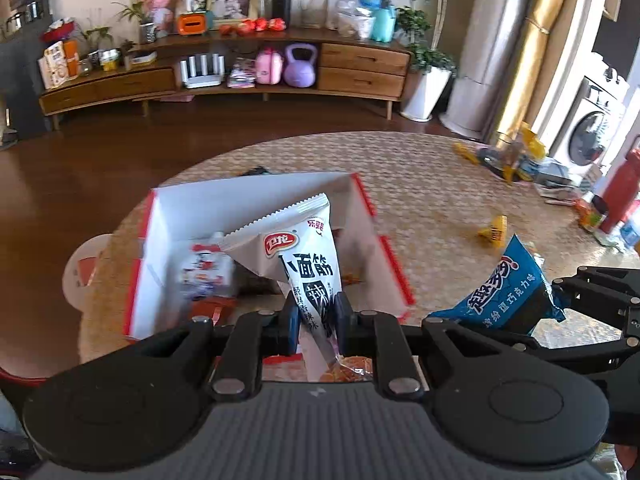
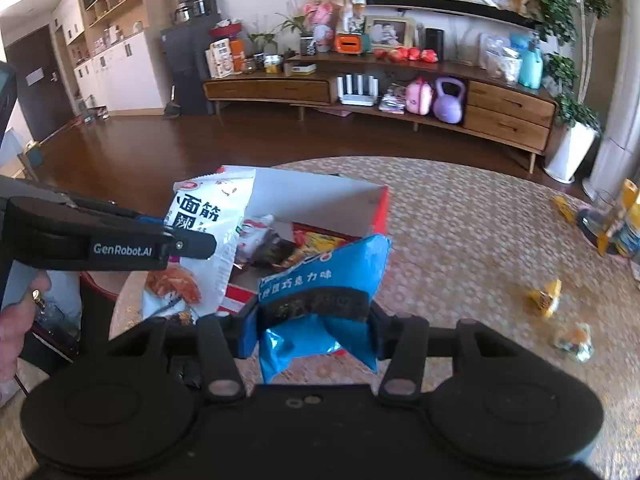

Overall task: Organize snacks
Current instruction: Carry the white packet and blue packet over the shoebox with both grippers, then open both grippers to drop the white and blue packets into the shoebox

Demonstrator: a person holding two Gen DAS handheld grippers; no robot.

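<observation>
My left gripper (image 1: 316,316) is shut on a white snack packet (image 1: 308,256) with black lettering, held above the open white box with red edges (image 1: 256,196). The same white packet (image 2: 208,220) and left gripper (image 2: 188,244) show at the left of the right wrist view. My right gripper (image 2: 314,320) is shut on a blue snack bag (image 2: 324,284), held just right of the box (image 2: 320,200); the blue bag (image 1: 508,288) also appears at the right of the left wrist view. Several snacks (image 2: 276,244) lie inside the box.
The box sits on a round table with a woven cloth (image 2: 460,232). Small yellow-wrapped snacks (image 2: 546,298) and another wrapper (image 2: 574,342) lie on the cloth to the right. Bottles and packets (image 2: 616,220) stand at the far right edge. A hand (image 2: 20,312) shows at left.
</observation>
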